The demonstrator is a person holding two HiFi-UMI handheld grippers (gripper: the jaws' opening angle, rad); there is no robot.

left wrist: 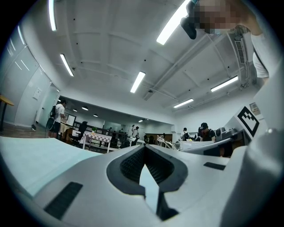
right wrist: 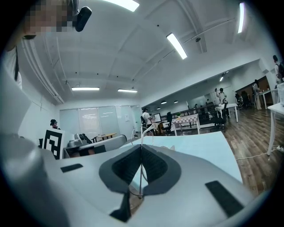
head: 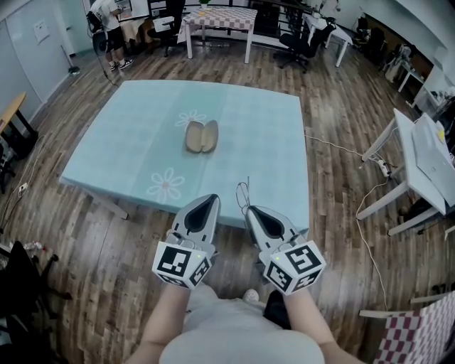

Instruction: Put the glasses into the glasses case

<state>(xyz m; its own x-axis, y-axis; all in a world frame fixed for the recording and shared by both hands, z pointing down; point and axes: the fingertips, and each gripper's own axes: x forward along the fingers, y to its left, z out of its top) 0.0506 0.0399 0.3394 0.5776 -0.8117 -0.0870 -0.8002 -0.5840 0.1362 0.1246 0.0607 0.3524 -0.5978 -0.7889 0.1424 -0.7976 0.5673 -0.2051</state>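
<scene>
The right tool (head: 248,208) is shut on a thin wire frame, probably the glasses (right wrist: 141,173). The left tool (head: 214,198) is closed, empty. The open case (head: 202,136) lies farther on the tabletop (head: 270,142).

Pale-blue table (head: 263,142) on wood-plank floor (head: 106,234); white desk (head: 426,153) right, checkered table (head: 220,18) beyond, strip lights (left wrist: 138,81) overhead.

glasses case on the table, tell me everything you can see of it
The glasses case lies open near the middle of the light blue tablecloth, just below a white flower print. It is tan, with two long rounded halves spread side by side and joined along the middle, hollow sides facing up. It looks like a hard shell, and nothing shows inside it from the head view. It rests flat, and only the cloth touches it.
</scene>
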